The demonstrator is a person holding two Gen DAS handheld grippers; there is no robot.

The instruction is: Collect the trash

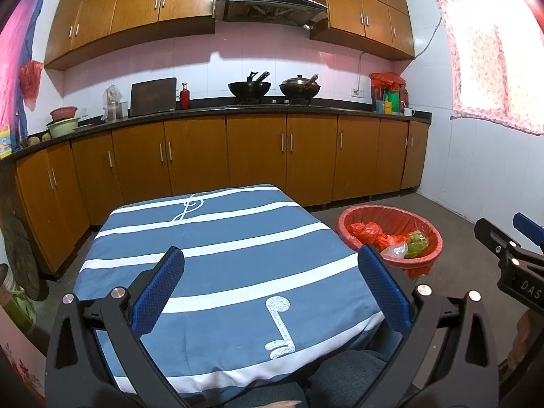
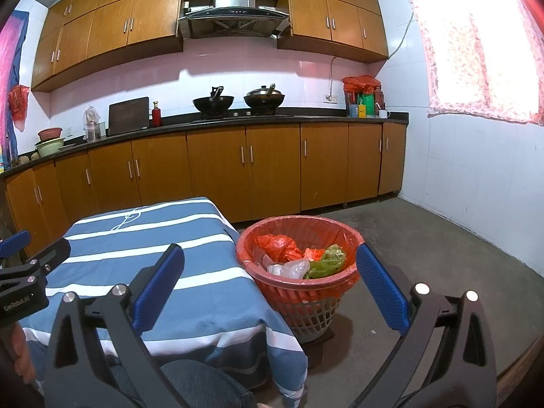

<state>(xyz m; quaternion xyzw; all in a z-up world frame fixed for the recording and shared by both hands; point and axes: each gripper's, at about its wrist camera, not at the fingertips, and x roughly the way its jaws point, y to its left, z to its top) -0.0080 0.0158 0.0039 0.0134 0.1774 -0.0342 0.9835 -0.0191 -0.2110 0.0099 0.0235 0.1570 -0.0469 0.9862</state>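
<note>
Both tongs, left (image 1: pixel 272 282) and right (image 2: pixel 270 280), spread and empty. Trash (image 2: pixel 299 255) lies in the lined basket (image 2: pixel 306 302) beside the table (image 1: pixel 238 255): probably light, soft, crumpling bags; pinch a bunched fold.

You're standing in a home kitchen, no question. Ahead of you, a long run of wooden base cabinets (image 1: pixel 255 156) carries a dark countertop (image 1: pixel 210 113), with matching wall cabinets (image 1: pixel 142 3) overhead. Dead centre there's a steel range hood (image 1: pixel 272 0) above a hob holding a black wok (image 1: pixel 249 89) and a lidded wok (image 1: pixel 300 88). Left along the counter you've got a cutting board (image 1: pixel 153 96) propped on the white tiled wall, a red bottle (image 1: pixel 184 96) and stacked basins (image 1: pixel 63 121). On your right, a patterned curtain (image 2: pixel 476 51) glows over the window.
</note>
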